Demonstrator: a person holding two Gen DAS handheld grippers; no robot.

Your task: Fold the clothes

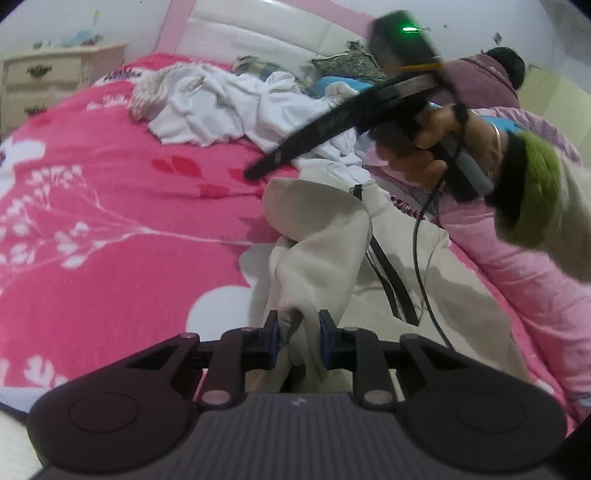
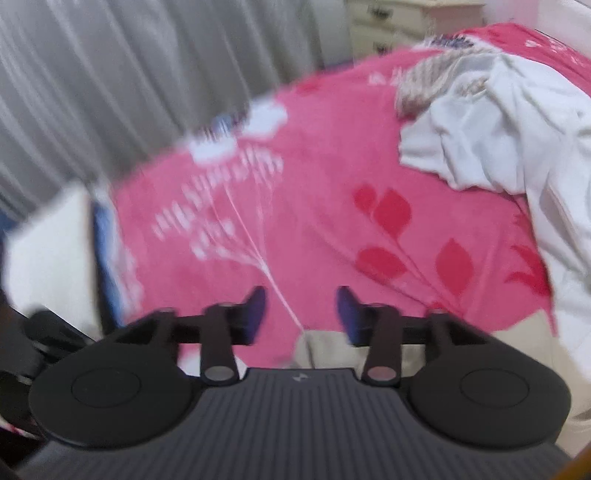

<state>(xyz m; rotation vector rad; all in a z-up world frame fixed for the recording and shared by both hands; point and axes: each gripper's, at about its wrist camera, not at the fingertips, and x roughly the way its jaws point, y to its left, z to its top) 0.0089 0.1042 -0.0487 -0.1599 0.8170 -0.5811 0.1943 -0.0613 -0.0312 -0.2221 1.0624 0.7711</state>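
Observation:
A cream zip-up garment (image 1: 332,236) lies crumpled on the pink flowered bedspread (image 1: 110,184), its dark zipper (image 1: 388,280) running down the middle. My left gripper (image 1: 299,339) is shut on a bunched fold of this cream fabric, which rises between the blue pads. In the left wrist view a hand (image 1: 443,140) holds my right gripper (image 1: 258,170) above the garment's far edge, tilted down. My right gripper (image 2: 301,295) stands open with nothing between its fingers, only bedspread (image 2: 295,184) below. The cream garment (image 2: 325,347) shows just under the right finger.
A heap of white clothes (image 1: 229,107) and a knitted piece (image 1: 147,96) lie near the headboard (image 1: 258,33). A pink quilt (image 1: 535,266) lies along the right. A cream nightstand (image 1: 55,74) stands at the bed's far left. Grey curtains (image 2: 110,74) hang beyond the bed.

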